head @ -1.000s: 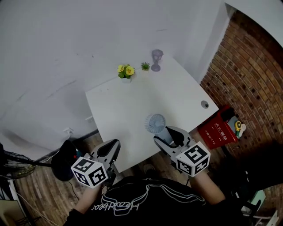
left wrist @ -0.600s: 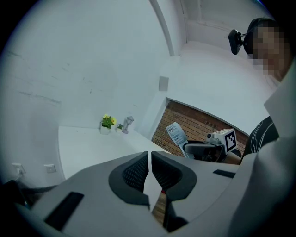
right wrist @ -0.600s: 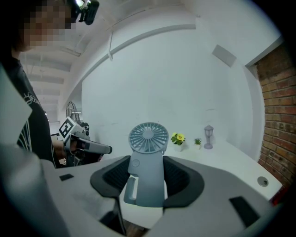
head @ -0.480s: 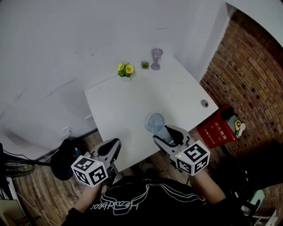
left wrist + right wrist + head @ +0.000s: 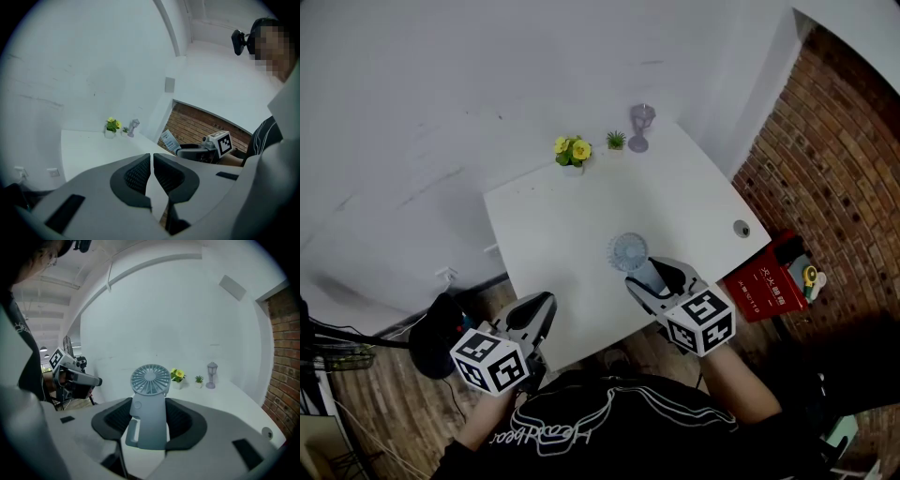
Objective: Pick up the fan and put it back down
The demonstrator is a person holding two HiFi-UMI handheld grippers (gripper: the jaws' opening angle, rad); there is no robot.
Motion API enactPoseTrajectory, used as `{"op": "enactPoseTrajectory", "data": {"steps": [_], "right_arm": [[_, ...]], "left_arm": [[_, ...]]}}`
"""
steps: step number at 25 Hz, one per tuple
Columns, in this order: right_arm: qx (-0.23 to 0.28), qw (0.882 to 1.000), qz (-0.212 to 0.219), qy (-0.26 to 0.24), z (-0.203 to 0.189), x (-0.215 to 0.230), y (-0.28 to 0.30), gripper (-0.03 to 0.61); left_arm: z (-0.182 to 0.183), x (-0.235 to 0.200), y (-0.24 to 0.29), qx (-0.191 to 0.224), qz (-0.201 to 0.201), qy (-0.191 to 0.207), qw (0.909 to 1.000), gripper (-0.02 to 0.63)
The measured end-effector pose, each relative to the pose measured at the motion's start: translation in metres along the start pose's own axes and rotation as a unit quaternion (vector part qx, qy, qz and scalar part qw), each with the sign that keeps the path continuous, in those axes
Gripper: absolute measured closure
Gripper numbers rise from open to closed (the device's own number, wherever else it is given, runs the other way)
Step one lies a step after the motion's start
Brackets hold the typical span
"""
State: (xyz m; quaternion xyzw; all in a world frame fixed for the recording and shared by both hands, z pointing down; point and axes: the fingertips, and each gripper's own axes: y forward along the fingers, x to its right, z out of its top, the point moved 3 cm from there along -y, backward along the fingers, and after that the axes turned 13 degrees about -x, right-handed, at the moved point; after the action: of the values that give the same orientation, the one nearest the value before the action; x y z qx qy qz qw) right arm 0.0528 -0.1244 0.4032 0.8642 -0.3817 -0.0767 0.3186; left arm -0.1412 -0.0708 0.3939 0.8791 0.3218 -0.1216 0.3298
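A small grey-blue hand fan stands upright over the near edge of the white table. My right gripper is shut on its handle. In the right gripper view the fan fills the gap between the right gripper's dark pads, round head on top. Whether its base touches the table is hidden. My left gripper hangs off the table's near left corner. In the left gripper view, the left gripper has its jaws together, nothing between them.
At the table's far edge stand a pot of yellow flowers, a tiny green plant and a purple lantern ornament. A cable hole sits near the right edge. A red box lies by the brick wall.
My right gripper has carried the fan a little forward over the table's near edge and slightly down. The left gripper has stayed where it was.
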Motion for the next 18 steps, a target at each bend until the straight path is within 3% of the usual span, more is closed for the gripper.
{"op": "enactPoseTrajectory", "data": {"steps": [8,18], "right_arm": [[-0.054,0.999,0.0,-0.003,-0.008,0.035,0.054,0.357],[-0.151,0.988,-0.004,-0.021,-0.056,0.069,0.13,0.357]], "left_arm": [[0.015,-0.022,0.007,0.013,0.024,-0.013,0.9995,0.568],[0.024,-0.054,0.015,0.019,0.052,-0.035,0.9979,0.568]]}}
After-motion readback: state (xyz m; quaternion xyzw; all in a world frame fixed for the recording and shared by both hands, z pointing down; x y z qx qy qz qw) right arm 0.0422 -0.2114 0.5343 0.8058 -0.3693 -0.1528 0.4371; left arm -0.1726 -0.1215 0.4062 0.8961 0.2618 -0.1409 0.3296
